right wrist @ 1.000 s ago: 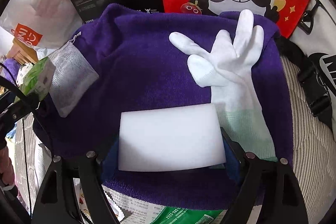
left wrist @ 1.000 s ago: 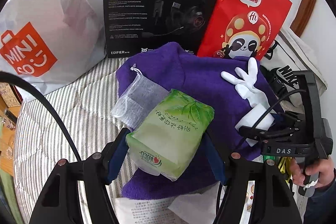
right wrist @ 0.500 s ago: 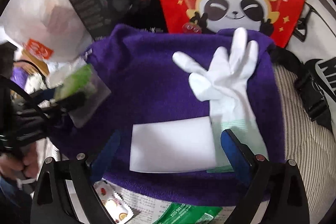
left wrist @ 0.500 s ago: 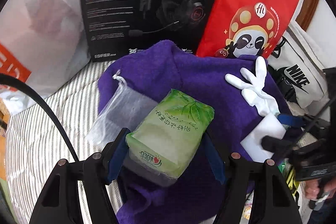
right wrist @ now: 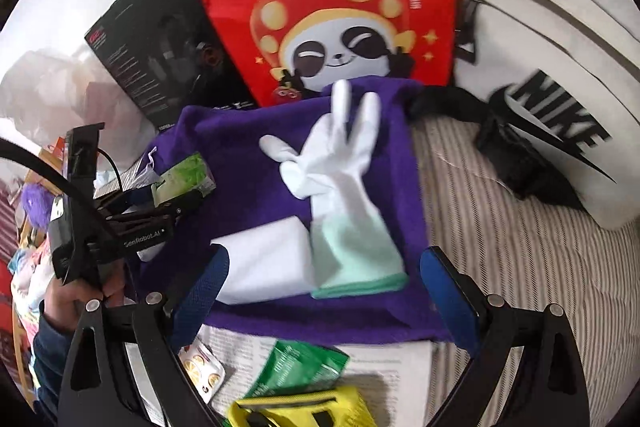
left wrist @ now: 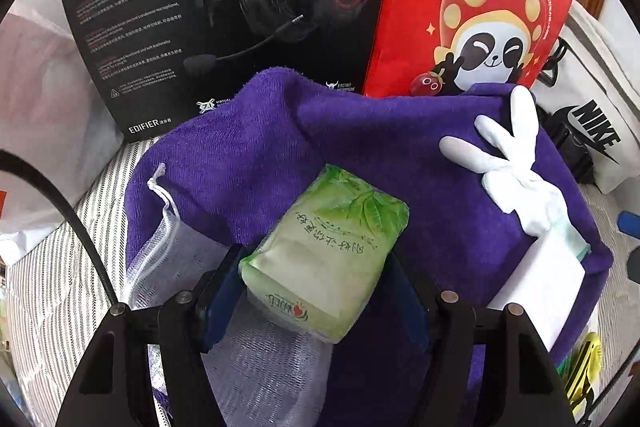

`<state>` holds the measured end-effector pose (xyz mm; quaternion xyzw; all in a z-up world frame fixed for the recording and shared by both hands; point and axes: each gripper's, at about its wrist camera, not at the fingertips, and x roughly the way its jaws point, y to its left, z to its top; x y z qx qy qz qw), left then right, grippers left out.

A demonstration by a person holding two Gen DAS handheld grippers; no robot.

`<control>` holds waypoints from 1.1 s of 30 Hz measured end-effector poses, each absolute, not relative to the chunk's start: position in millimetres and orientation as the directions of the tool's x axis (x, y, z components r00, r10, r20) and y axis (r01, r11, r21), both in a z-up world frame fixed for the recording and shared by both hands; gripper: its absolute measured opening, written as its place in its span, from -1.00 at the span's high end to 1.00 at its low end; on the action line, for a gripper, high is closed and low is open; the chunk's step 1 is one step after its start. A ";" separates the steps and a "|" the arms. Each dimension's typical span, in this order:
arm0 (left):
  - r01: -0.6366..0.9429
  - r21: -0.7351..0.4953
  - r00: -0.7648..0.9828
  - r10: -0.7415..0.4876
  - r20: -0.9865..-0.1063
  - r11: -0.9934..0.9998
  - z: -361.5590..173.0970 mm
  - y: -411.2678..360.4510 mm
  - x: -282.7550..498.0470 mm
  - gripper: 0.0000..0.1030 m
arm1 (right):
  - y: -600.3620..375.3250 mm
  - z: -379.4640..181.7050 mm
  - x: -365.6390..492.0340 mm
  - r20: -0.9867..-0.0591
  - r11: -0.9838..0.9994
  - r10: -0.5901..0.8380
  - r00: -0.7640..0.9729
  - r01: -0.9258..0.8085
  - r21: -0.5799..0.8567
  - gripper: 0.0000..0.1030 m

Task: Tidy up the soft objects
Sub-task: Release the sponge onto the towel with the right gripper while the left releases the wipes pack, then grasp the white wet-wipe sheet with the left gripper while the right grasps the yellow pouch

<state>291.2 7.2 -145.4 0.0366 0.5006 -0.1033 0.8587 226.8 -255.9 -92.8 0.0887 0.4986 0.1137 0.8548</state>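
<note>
Green tissue pack [left wrist: 326,259] is pinched in the left claw [left wrist: 320,291], hanging over the purple towel [left wrist: 360,147] and partly over the mesh pouch [left wrist: 192,267]. Right claw [right wrist: 324,283] is spread wide w/ nothing in it; its jaws just widened off the white sponge [right wrist: 264,263], which lies on the towel against the white glove [right wrist: 340,179]. Judgement: lower the pack flat onto bare towel beside the pouch, not on it, then let go; keep clear of the glove. Towel sits on a striped bed [right wrist: 500,227].
</note>
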 end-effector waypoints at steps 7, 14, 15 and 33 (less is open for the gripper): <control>0.244 0.017 0.440 -0.095 -0.893 0.970 -149.8 -1.8 295.0 -0.38 | -273.4 -97.0 209.8 -0.831 0.954 0.290 0.476 -0.071 0.292 -0.86; 0.278 0.034 0.398 -0.083 -0.914 0.960 -153.6 -12.9 295.3 -0.65 | -278.2 -95.6 199.5 -0.836 0.953 0.293 0.463 -0.070 0.295 -0.86; 0.284 0.045 0.400 -0.076 -0.913 0.958 -153.0 -14.3 292.9 -0.65 | -279.1 -93.4 196.5 -0.833 0.953 0.293 0.469 -0.072 0.295 -0.86; 0.313 0.034 0.455 -0.118 -0.883 0.949 -94.1 -14.3 206.5 -0.65 | -268.5 -67.7 141.0 -0.820 0.962 0.271 0.504 -0.126 0.240 -0.86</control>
